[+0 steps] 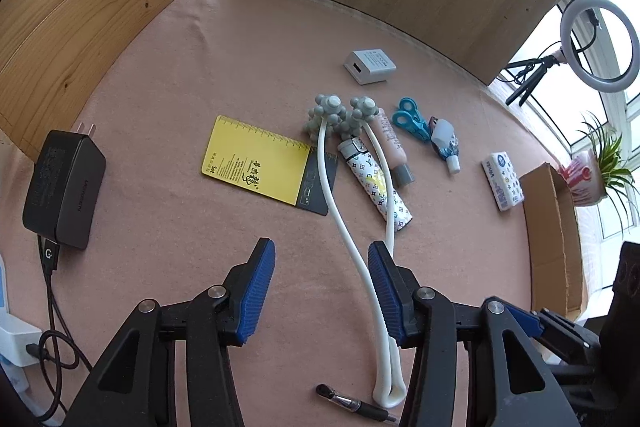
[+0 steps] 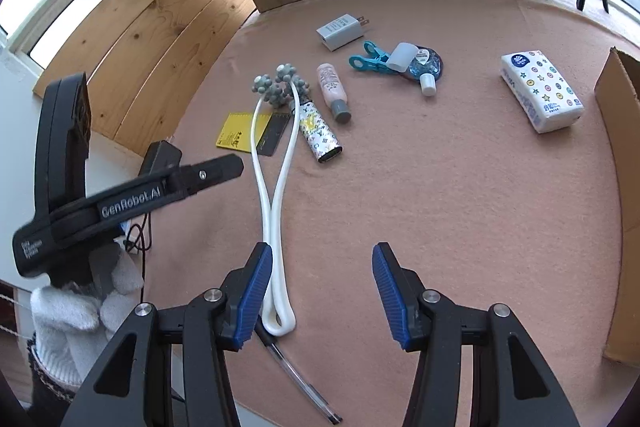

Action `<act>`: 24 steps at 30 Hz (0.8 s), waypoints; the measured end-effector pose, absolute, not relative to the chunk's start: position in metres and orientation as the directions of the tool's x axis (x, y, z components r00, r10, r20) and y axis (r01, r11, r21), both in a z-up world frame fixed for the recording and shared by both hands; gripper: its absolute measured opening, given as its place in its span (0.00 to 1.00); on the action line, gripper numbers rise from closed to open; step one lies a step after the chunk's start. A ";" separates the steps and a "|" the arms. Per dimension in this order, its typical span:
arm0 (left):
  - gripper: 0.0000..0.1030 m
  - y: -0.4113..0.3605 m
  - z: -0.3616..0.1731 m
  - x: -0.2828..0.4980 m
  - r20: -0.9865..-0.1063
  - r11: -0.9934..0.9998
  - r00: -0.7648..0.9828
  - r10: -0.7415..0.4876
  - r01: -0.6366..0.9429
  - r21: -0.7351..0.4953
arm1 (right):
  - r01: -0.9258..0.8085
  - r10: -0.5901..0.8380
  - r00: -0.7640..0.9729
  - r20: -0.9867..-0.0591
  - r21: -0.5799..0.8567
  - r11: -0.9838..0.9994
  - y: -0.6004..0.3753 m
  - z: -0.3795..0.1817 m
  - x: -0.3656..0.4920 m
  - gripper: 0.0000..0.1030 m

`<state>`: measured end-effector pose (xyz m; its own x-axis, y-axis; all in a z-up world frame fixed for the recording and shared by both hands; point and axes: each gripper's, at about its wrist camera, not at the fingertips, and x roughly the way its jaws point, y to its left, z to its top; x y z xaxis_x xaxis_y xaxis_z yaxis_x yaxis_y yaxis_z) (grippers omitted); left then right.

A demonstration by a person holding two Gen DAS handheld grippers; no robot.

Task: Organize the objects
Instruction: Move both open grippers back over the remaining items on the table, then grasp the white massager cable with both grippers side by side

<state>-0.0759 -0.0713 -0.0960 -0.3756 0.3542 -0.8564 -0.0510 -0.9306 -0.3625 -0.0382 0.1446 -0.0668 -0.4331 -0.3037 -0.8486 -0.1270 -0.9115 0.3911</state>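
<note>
Both claws, the left claw (image 1: 322, 291) and the right claw (image 2: 322, 293), hang open and empty over the counter (image 2: 460, 187). The white massager (image 2: 276, 195) lies just between them; lighter (image 2: 320, 131), bottle (image 2: 334, 91) and tissue pack (image 2: 540, 91) are scattered farther off, so sorting looks barely begun.

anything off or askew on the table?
No spills or damage. The white massager lies across the yellow card and the patterned lighter; the blue clip and small bottle are piled together.
</note>
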 end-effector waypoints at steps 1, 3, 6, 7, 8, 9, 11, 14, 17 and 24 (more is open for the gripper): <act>0.48 -0.072 -0.098 -0.076 -0.854 -0.927 -0.372 0.364 -0.056 -0.371 | -0.144 -0.311 -0.431 -0.847 0.405 -0.903 0.146 -0.069 -0.043 0.47; 0.44 -0.072 -0.100 -0.079 -0.850 -0.921 -0.365 0.379 -0.057 -0.386 | -0.178 -0.333 -0.429 -0.839 0.440 -0.880 0.151 -0.073 -0.052 0.47; 0.39 -0.069 -0.101 -0.081 -0.841 -0.913 -0.363 0.401 -0.080 -0.401 | -0.206 -0.395 -0.425 -0.814 0.512 -0.834 0.155 -0.079 -0.067 0.45; 0.39 -0.067 -0.101 -0.080 -0.838 -0.910 -0.361 0.410 -0.092 -0.405 | -0.208 -0.418 -0.426 -0.802 0.537 -0.818 0.155 -0.080 -0.072 0.44; 0.39 -0.066 -0.102 -0.080 -0.836 -0.907 -0.357 0.417 -0.099 -0.410 | -0.206 -0.437 -0.430 -0.790 0.557 -0.805 0.154 -0.081 -0.078 0.43; 0.39 -0.065 -0.103 -0.079 -0.835 -0.904 -0.352 0.423 -0.101 -0.415 | -0.206 -0.443 -0.434 -0.785 0.565 -0.799 0.153 -0.083 -0.083 0.41; 0.38 -0.064 -0.109 -0.078 -0.834 -0.896 -0.334 0.440 -0.102 -0.432 | -0.225 -0.425 -0.429 -0.797 0.550 -0.804 0.151 -0.088 -0.094 0.38; 0.33 -0.064 -0.113 -0.077 -0.828 -0.884 -0.315 0.464 -0.110 -0.454 | -0.248 -0.444 -0.395 -0.804 0.559 -0.791 0.148 -0.101 -0.107 0.32; 0.32 -0.061 -0.115 -0.073 -0.819 -0.871 -0.297 0.490 -0.128 -0.475 | -0.268 -0.452 -0.376 -0.809 0.562 -0.783 0.148 -0.111 -0.111 0.30; 0.26 -0.046 -0.119 -0.068 -0.808 -0.854 -0.275 0.520 -0.168 -0.493 | -0.259 -0.492 -0.327 -0.806 0.578 -0.774 0.142 -0.123 -0.117 0.17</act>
